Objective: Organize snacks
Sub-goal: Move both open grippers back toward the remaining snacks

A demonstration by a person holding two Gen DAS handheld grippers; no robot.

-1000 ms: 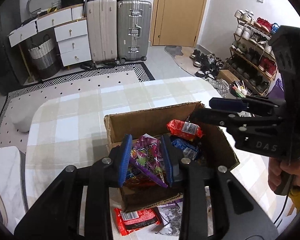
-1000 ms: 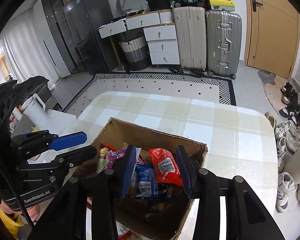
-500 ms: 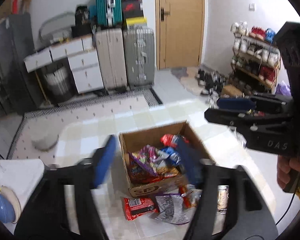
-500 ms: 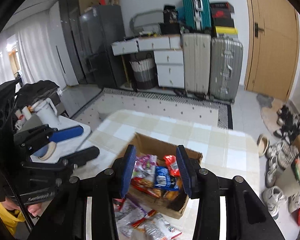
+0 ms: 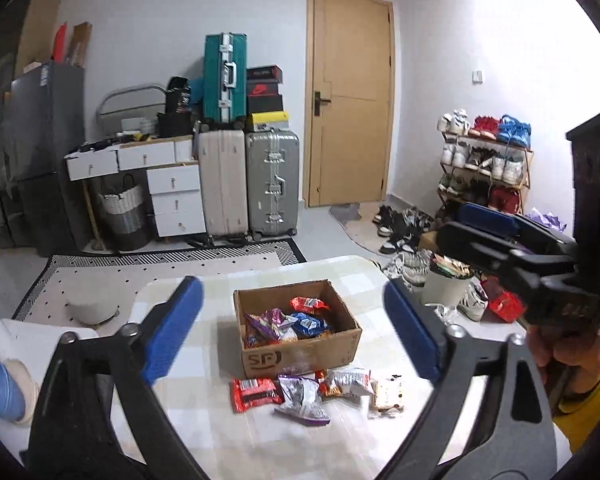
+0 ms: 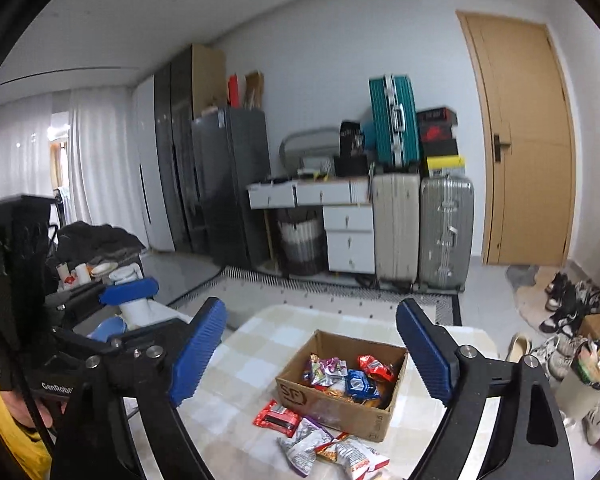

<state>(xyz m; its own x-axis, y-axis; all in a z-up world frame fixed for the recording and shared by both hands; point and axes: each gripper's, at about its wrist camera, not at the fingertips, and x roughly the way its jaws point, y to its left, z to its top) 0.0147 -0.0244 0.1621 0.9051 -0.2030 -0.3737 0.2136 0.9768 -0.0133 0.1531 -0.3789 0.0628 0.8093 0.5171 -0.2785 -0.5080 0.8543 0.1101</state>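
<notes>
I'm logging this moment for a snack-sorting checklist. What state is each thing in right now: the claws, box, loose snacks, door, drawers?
Left claw: open, empty.
Right claw: open, empty.
Cardboard box: open-topped, upright, holding several snack packets.
Red packet: lying flat on the table, outside the box.
Purple packet: on the table, outside the box.
Door: shut.
Top drawers: pulled slightly open.

I see a checked-cloth table (image 5: 204, 424) carrying an open cardboard box (image 5: 300, 354) of snacks, with a red packet (image 5: 256, 394), a silver-purple packet (image 5: 302, 398), an orange-white packet (image 5: 346, 380) and a biscuit pack (image 5: 388, 396) lying loose just in front of it.
</notes>
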